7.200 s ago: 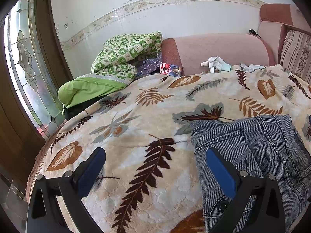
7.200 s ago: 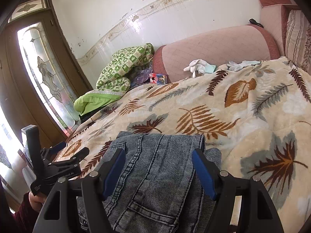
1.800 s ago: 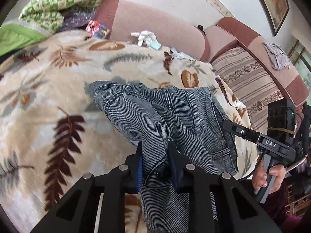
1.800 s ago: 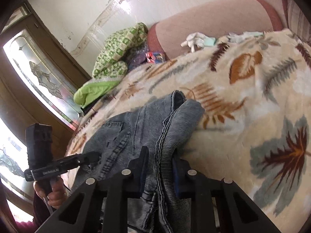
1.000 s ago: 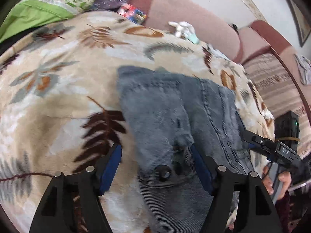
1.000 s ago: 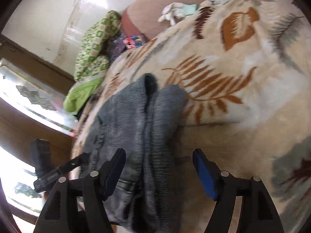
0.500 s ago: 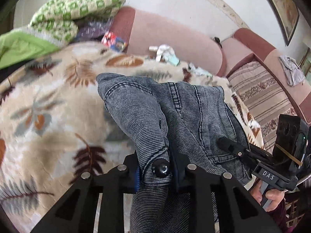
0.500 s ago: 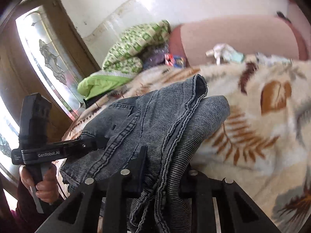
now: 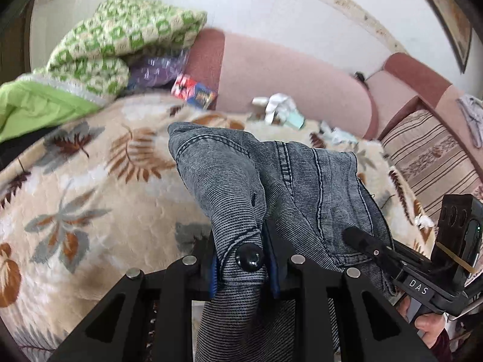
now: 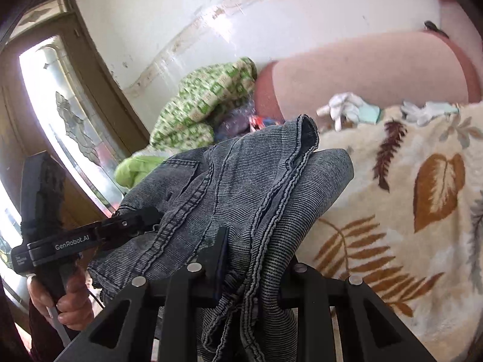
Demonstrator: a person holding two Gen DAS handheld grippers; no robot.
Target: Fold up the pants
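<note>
Pants (image 9: 302, 181) pinched between both tongs

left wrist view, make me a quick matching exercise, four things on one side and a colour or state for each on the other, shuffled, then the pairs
Things:
1. pants
2. left gripper
3. quilt
4. blanket

Colour or state:
a. green and cream checks, bundled by the wall
b. cream with a brown leaf print
c. grey-blue denim, lifted up
d. shut on the waistband by the button

Pairs: 1-c, 2-d, 3-a, 4-b
</note>
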